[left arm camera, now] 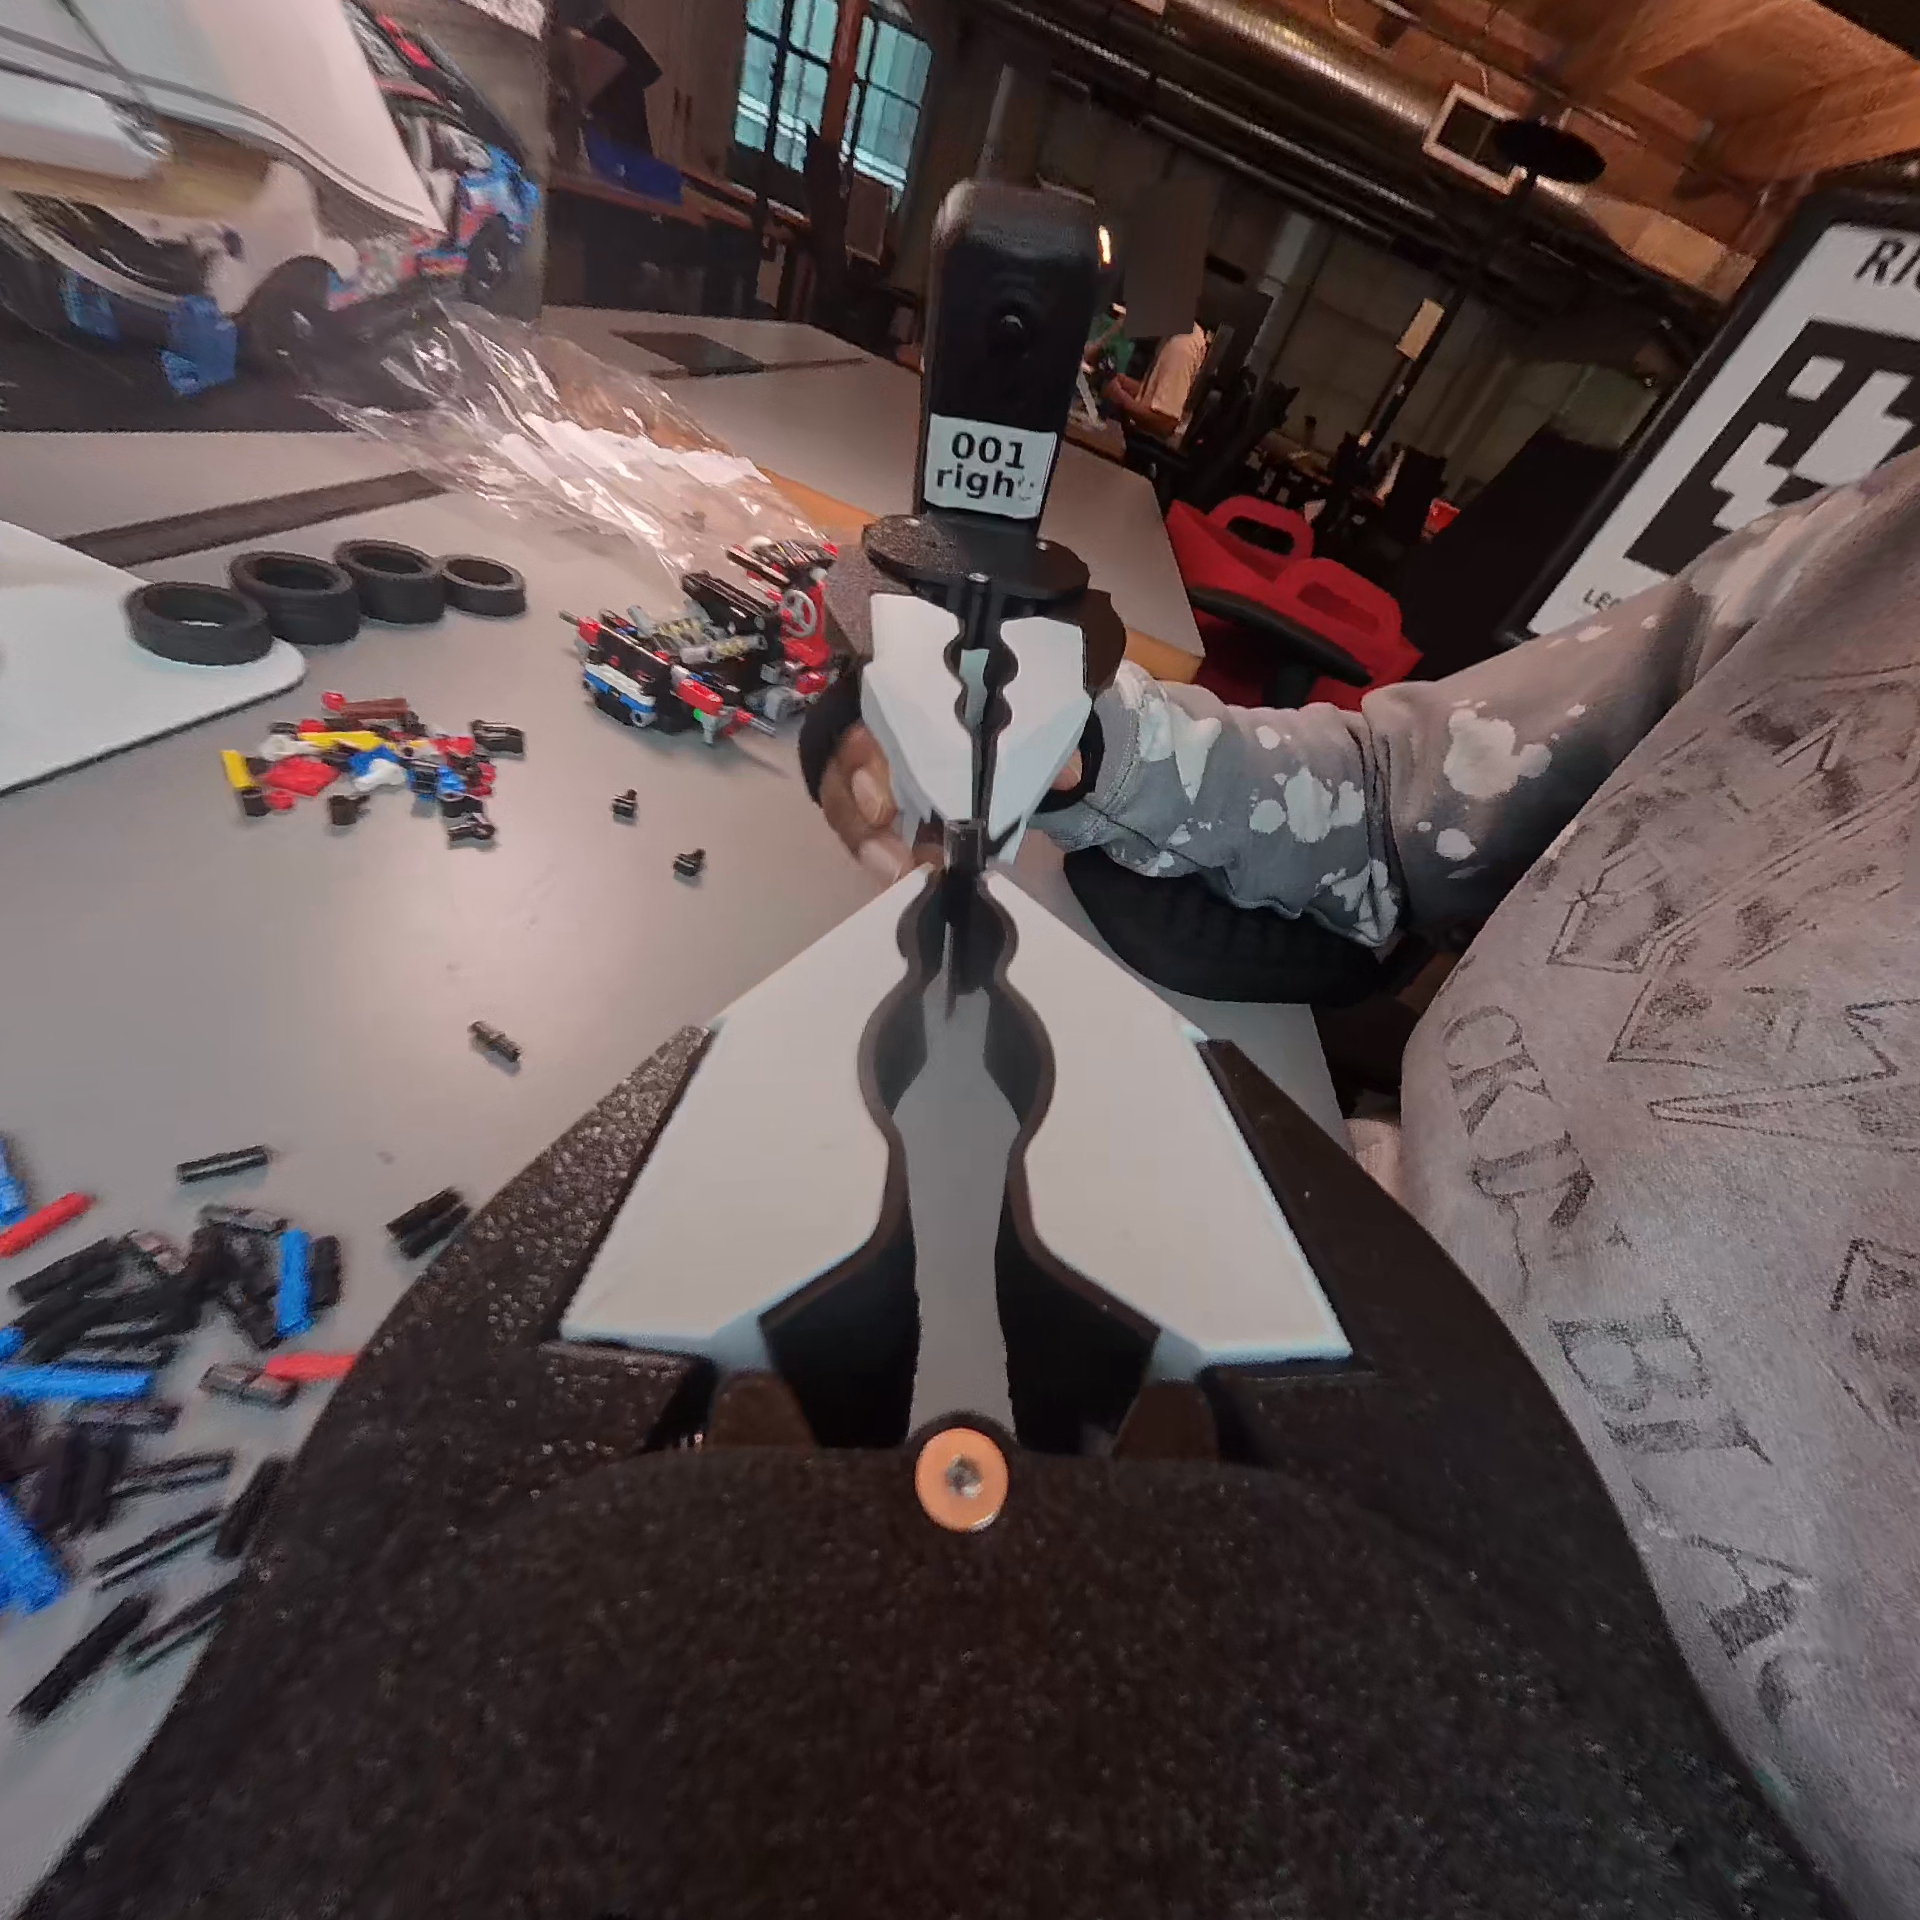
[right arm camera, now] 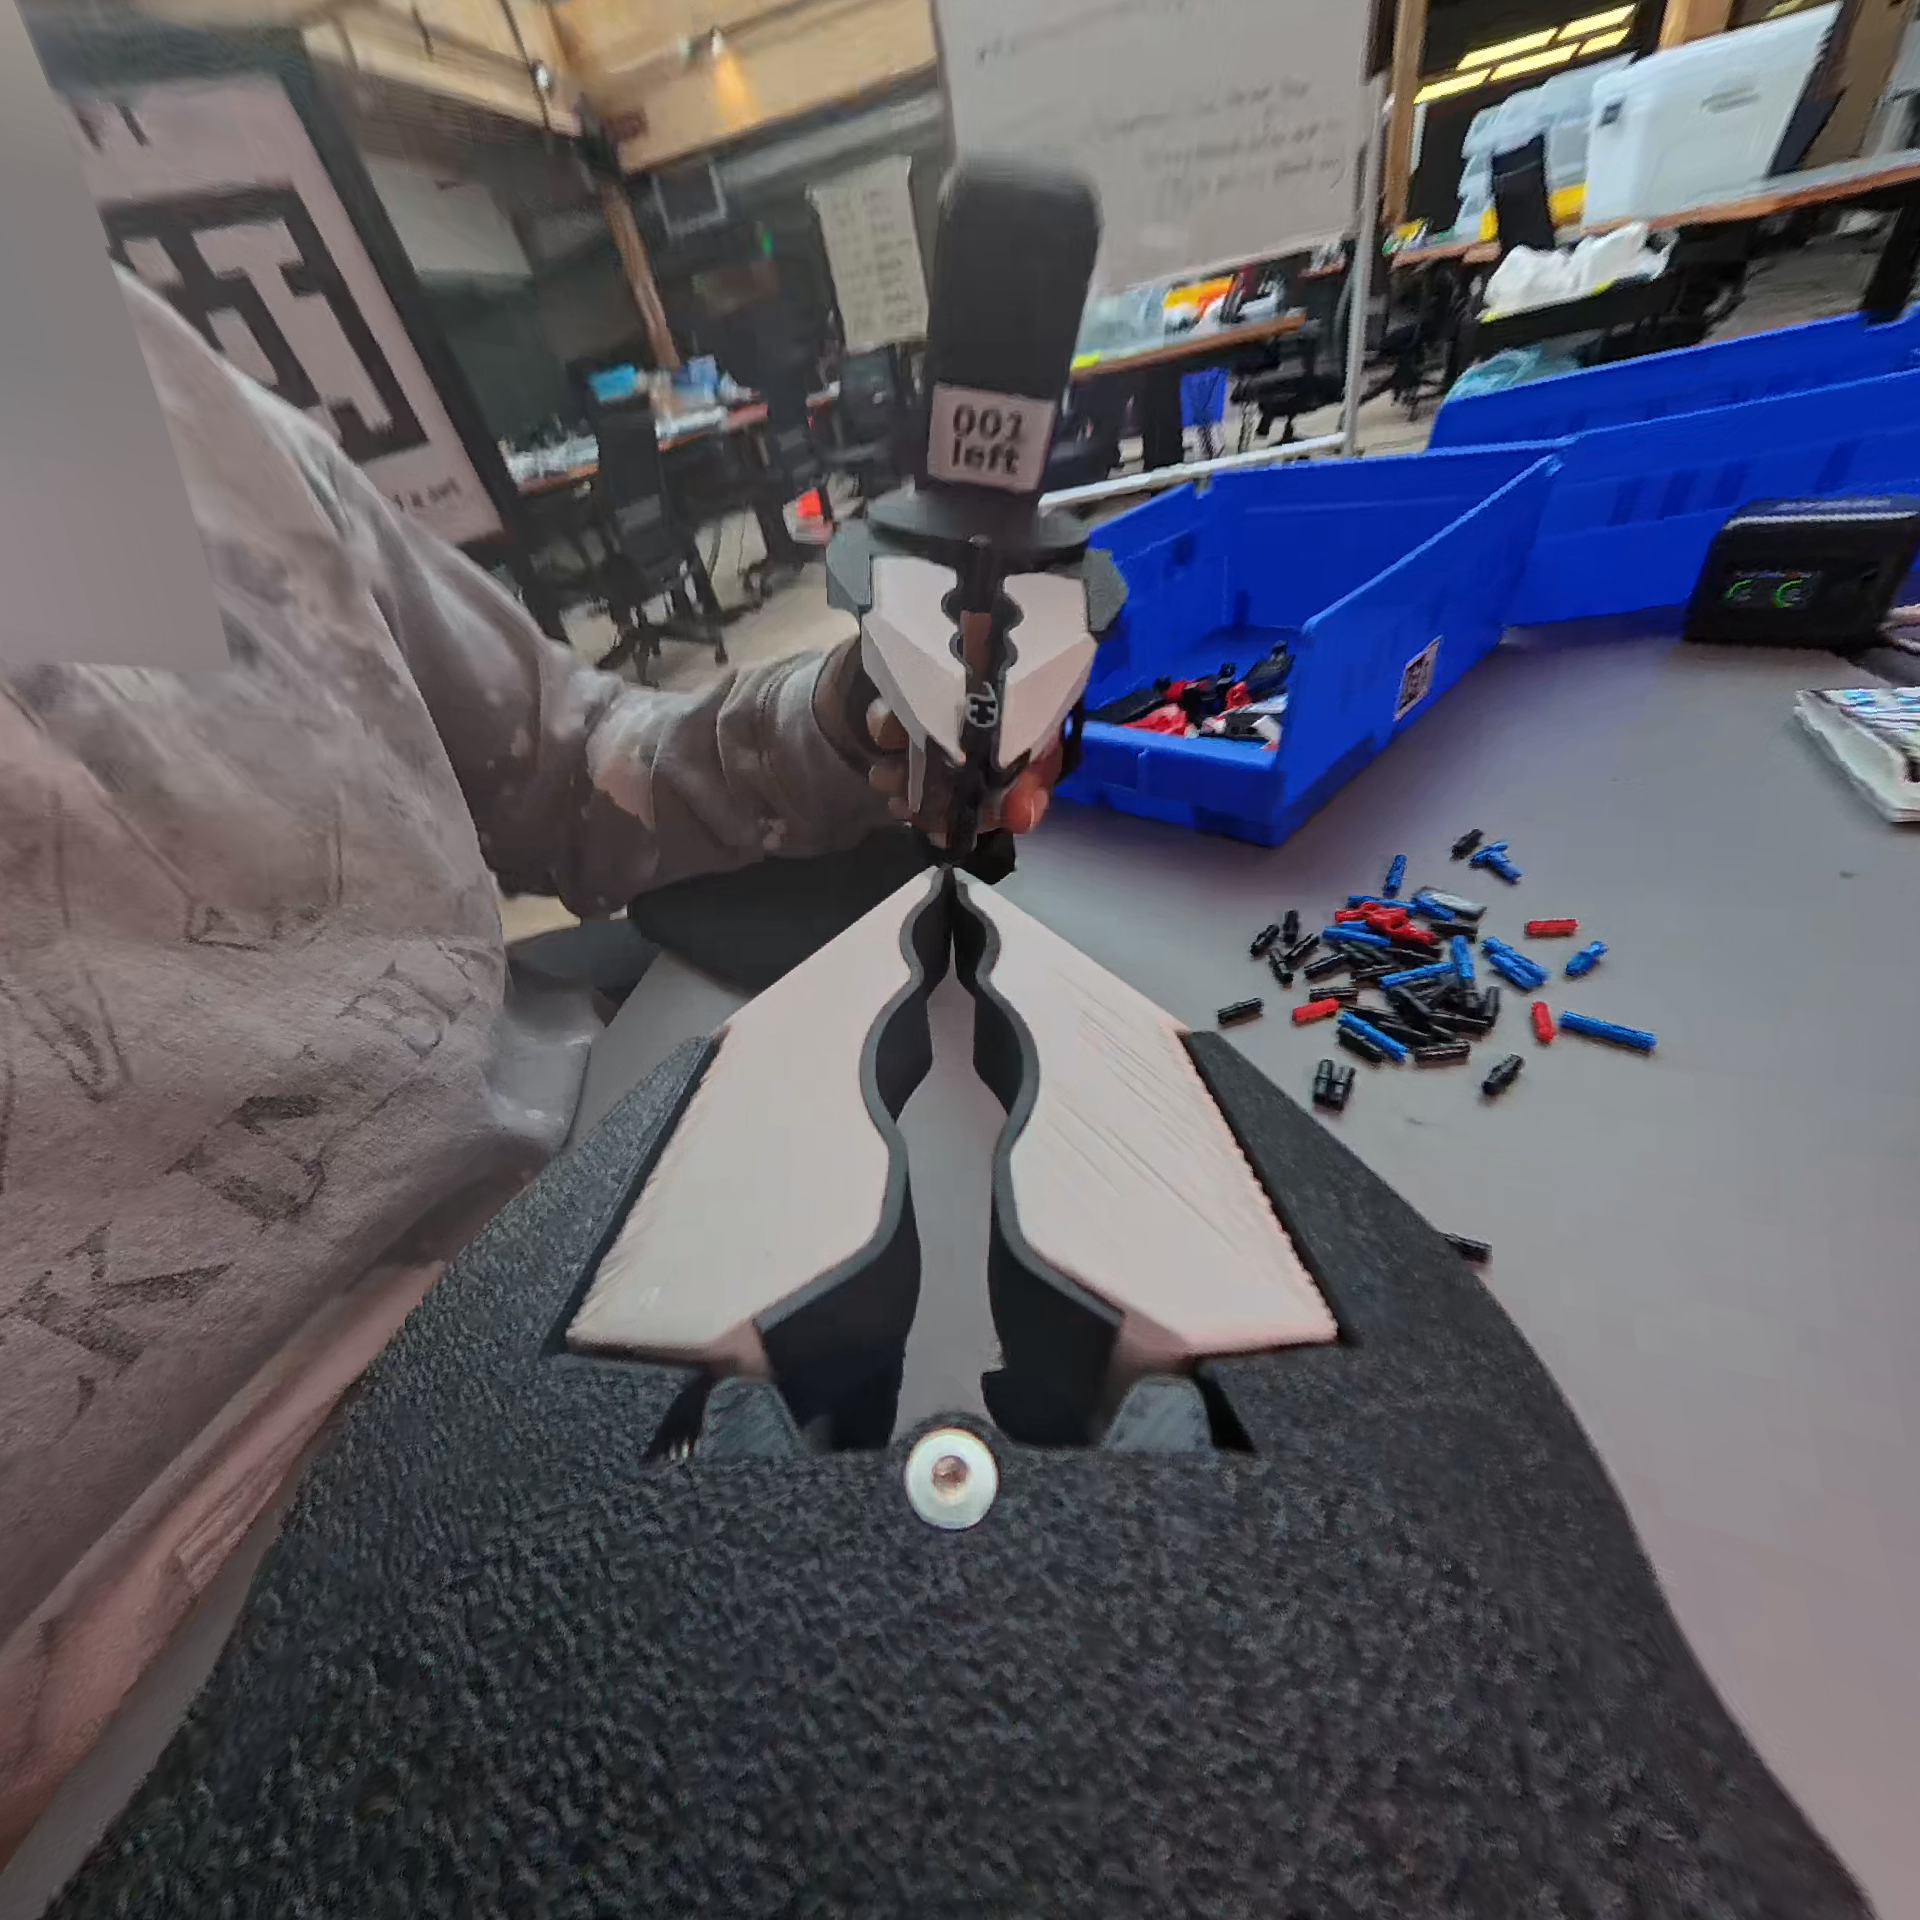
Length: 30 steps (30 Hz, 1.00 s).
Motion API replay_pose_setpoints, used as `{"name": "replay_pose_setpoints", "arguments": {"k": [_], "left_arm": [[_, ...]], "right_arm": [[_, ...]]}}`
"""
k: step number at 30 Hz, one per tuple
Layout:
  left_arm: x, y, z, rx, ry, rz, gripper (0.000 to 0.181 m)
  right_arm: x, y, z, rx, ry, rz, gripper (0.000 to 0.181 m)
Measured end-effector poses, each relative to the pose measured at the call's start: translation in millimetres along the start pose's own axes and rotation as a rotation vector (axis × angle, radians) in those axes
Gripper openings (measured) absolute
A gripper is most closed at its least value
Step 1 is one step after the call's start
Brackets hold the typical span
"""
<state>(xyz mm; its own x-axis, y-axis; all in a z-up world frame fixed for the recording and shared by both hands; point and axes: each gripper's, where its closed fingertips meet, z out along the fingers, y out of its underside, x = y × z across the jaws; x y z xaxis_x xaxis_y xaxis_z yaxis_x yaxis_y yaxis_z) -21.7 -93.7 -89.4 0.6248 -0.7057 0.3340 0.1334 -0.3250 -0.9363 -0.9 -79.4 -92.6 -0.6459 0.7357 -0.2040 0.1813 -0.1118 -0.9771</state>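
Observation:
The two grippers meet tip to tip above the grey table (left arm camera: 312, 987). My left gripper (left arm camera: 958, 883) is shut on a thin black beam (left arm camera: 954, 951), which lies edge-on between its pads. In the right wrist view the beam (right arm camera: 982, 717) runs along the left gripper (right arm camera: 961, 831). My right gripper (right arm camera: 951, 878) is shut. A small black piece (right arm camera: 995, 857) sits right at its tips. In the left wrist view this piece (left arm camera: 961, 836) sits between the tips of the right gripper (left arm camera: 964, 831) and touches the beam's end.
A partly built brick vehicle (left arm camera: 707, 665), several black tyres (left arm camera: 332, 597), a pile of coloured bricks (left arm camera: 374, 758) and a clear plastic bag (left arm camera: 540, 426) lie to the left. A pile of pins (right arm camera: 1423, 987) and a blue bin (right arm camera: 1299, 644) lie to the right. The person's sleeves are close.

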Motion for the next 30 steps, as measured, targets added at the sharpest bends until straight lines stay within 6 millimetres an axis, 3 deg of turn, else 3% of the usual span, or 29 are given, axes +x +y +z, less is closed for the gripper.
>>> {"name": "replay_pose_setpoints", "arguments": {"k": [2,3,6,8,9,14,23,30], "left_arm": [[-10.7,-8.6,-21.4,0.038,-0.043,-0.004,0.000],[-12.6,-9.5,-24.0,0.046,-0.055,0.001,0.000],[-9.5,-9.2,-13.6,0.079,-0.021,-0.040,0.002],[-6.5,-7.8,-7.1,0.085,-0.002,-0.052,0.002],[-5.2,-6.7,-4.2,0.083,0.004,-0.053,0.002],[3.1,-3.3,7.2,0.068,0.031,-0.041,0.002],[14.2,7.2,13.0,-0.039,0.049,0.007,0.000],[11.5,10.7,12.4,-0.073,0.022,0.040,0.000]], "right_arm": [[11.0,-8.1,-21.2,-0.003,0.069,-0.039,0.000],[11.1,-8.7,-20.8,-0.023,0.085,-0.052,0.000],[10.0,2.8,0.5,-0.069,0.106,-0.052,0.000],[3.7,8.0,16.4,-0.086,0.080,-0.034,0.024],[1.1,7.8,22.8,-0.082,0.071,-0.028,0.025],[-1.9,1.4,35.6,-0.052,0.072,-0.037,0.009],[-13.1,10.1,25.5,-0.074,-0.037,-0.027,0.006],[-13.3,5.2,12.4,-0.071,-0.046,-0.040,0.006]]}}
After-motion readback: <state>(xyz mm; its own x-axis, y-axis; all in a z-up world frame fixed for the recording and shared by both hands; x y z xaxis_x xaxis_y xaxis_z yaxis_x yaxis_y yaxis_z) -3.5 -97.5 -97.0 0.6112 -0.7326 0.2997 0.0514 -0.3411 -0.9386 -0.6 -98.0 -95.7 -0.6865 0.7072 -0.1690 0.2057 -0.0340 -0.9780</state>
